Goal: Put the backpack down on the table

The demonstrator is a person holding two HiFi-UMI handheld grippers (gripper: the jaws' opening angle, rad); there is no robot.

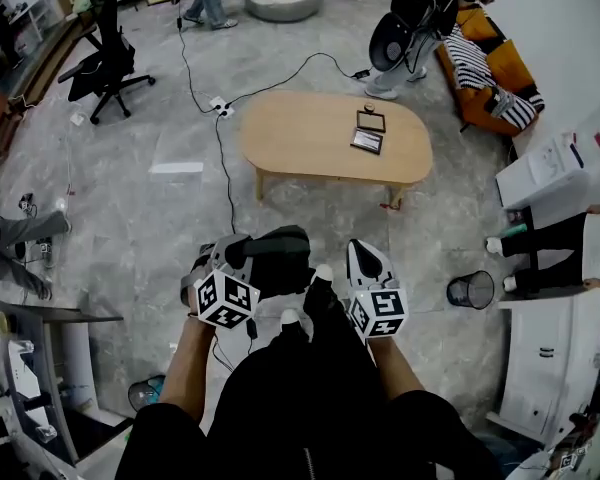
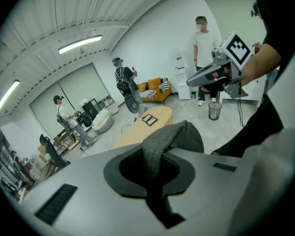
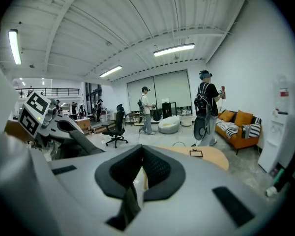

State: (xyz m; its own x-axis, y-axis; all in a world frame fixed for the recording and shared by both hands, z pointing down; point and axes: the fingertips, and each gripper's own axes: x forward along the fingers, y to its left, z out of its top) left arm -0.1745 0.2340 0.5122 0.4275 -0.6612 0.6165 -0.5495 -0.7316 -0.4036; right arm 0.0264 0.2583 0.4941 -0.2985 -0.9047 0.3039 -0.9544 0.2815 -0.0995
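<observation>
A: Where's the backpack [image 1: 278, 253]?
B: Dark bundle held up in front of the person, right at the left gripper [image 1: 230, 260]. Well apart from the oval wooden counter [image 1: 300, 143].
A: Left fingers [image 2: 113, 173]?
B: Clamped on its grey strap [image 2: 160, 144], which loops up btw the 2 pads.
A: Right gripper [image 1: 366, 260]?
B: Just beside the left one. Its fingers [image 3: 160, 170] are all but together, only a slit, w/ nothing in them.
A: On the counter?
B: 2 flat framed items [image 1: 369, 132] near its right end.
</observation>
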